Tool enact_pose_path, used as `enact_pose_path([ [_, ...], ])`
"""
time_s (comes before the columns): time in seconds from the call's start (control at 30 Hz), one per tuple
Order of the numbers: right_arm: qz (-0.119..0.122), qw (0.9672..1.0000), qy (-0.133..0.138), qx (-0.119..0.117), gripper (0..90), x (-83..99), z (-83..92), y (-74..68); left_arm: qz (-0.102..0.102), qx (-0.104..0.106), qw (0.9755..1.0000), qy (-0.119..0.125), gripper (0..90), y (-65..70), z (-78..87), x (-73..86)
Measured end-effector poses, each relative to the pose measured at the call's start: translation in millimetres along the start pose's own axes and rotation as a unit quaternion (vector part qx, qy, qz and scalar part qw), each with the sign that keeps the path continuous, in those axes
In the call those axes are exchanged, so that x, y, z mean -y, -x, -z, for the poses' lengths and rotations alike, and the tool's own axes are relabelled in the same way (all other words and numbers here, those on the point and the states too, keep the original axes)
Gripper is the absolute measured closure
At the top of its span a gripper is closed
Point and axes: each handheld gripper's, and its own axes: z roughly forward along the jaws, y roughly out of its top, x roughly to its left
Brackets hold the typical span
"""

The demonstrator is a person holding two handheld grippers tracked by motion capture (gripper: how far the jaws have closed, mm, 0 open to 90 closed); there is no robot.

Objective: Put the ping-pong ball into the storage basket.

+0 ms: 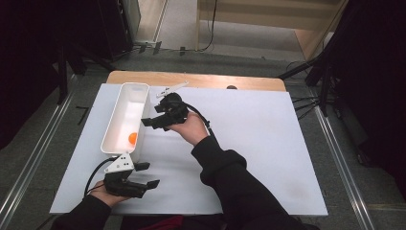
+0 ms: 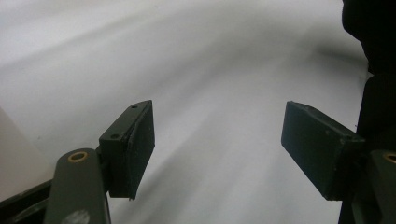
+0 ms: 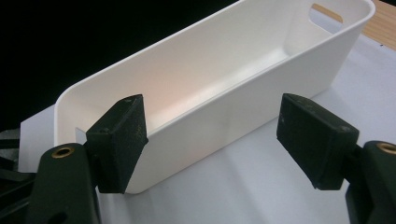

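- The white bin [image 1: 125, 117] stands lengthwise along the left side of the desk [image 1: 268, 143], its far end close to the far-left corner and its near end towards the near-left corner. Being long and narrow, it offers an open top along its whole right wall, which suits a reach from the middle of the desk.
- An orange ball [image 1: 132, 138] lies on the bin's floor at the near end, against the right wall. Judging from this, the work in hand is getting the ball into or out of the bin.
- The right hand-held gripper [image 1: 154, 121] hangs just beside the bin's right wall, about midway along, with its jaws spread wide and nothing between them. In the right gripper view the bin [image 3: 224, 88] sits straight ahead past the jaw tips, so this tool is aimed at the bin's rim.
- The left hand-held gripper [image 1: 146, 175] rests near the near-left edge of the desk, just below the bin's near end. Its jaws stand apart and empty, over bare white desk surface [image 2: 210, 93] in the left gripper view. It looks parked, perhaps ready to steady the bin.
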Motion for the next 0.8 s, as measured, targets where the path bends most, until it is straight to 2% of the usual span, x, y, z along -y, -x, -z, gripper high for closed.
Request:
enact_pose_path([
  [0.57, -0.006, 1.0, -0.003, -0.004, 23.4, 20.5, 7.2, 1.8, 0.005, -0.005, 1.0, 0.001, 26.5, -0.9, -0.5, 0.7],
  [0.8, -0.01, 0.9999, -0.002, 0.002, 23.4, 28.0, 12.6, 3.3, 0.003, -0.01, 0.9999, -0.006, 26.5, -2.1, -0.1, 0.9],
])
